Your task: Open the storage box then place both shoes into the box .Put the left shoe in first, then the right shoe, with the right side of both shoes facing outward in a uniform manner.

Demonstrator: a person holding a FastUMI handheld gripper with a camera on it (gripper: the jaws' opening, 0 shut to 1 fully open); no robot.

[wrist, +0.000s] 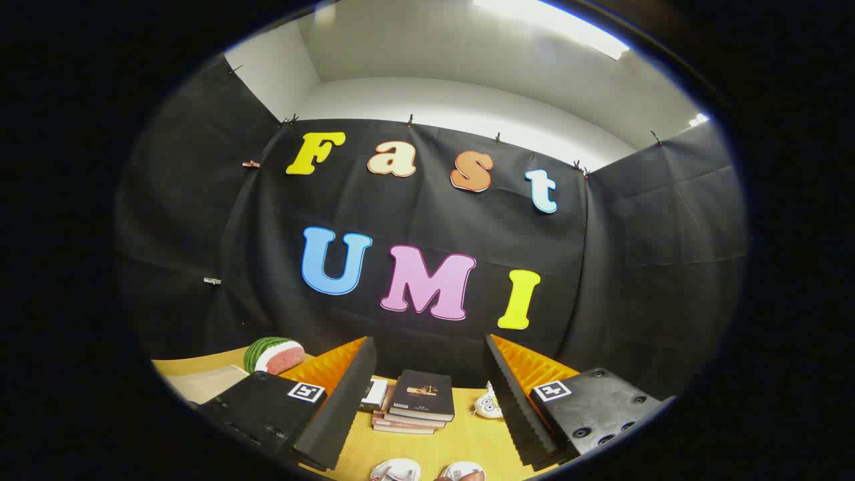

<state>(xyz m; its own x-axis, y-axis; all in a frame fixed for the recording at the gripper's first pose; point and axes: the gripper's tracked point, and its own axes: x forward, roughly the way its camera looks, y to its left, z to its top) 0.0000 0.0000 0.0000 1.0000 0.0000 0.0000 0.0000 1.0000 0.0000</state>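
Yellow wood-grain table [461, 437]. Watermelon slice toy [272, 354] near table's far left edge: green striped rind, white band, pink-red flesh. Stack of books [417, 404] at far-middle: top cover dark, near black, with small pale print; lower covers reddish-brown. Small white soft toy [487, 404] with black-ringed eyes, right of books. Two white shoes [427, 471] at near edge. Gripper [427, 401], fingers spread wide, empty.

wooden table [461, 437]: light yellow top. stack of books [417, 404]: near the table's back edge, dark-covered book on top, lying flat. small white box [374, 394]: touching the stack's left side. watermelon slice toy [274, 355]: back left corner. white toy with cartoon eyes [489, 405]: just right of the books.
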